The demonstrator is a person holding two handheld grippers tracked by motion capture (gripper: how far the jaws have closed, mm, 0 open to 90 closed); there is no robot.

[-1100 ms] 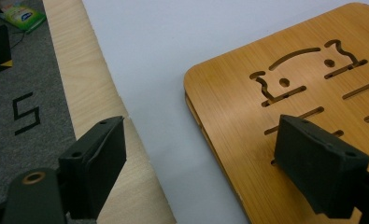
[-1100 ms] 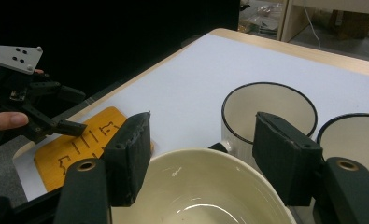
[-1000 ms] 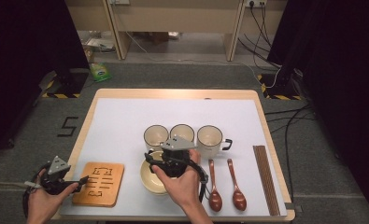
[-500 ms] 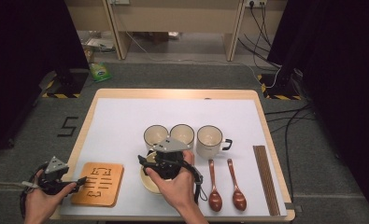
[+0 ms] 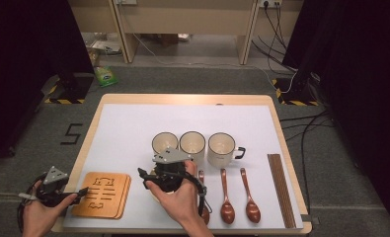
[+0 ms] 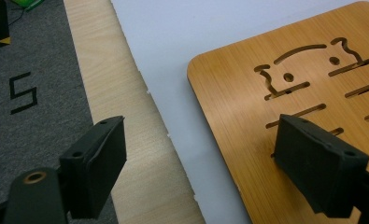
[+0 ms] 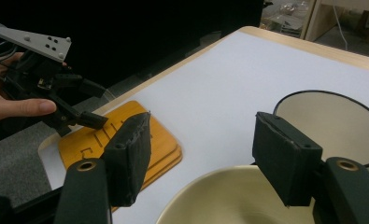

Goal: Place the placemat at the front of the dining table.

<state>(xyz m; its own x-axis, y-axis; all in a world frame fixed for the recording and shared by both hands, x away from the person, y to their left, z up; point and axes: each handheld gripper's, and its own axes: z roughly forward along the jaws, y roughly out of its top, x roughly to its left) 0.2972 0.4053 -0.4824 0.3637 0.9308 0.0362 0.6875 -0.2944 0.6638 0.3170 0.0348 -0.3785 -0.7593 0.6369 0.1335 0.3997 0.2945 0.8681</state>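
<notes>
Hovering my right gripper (image 7: 201,158), jaws wide, over the cream round bowl (image 7: 238,200) at the near table edge | my left gripper (image 6: 201,158) gapes astride the carved orange wooden trivet's (image 6: 285,84) edge | three cream mugs (image 5: 192,143) beyond

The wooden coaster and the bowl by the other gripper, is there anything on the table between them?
Nothing: in the right gripper view, only bare white table lies between the wooden coaster and the bowl.
</notes>
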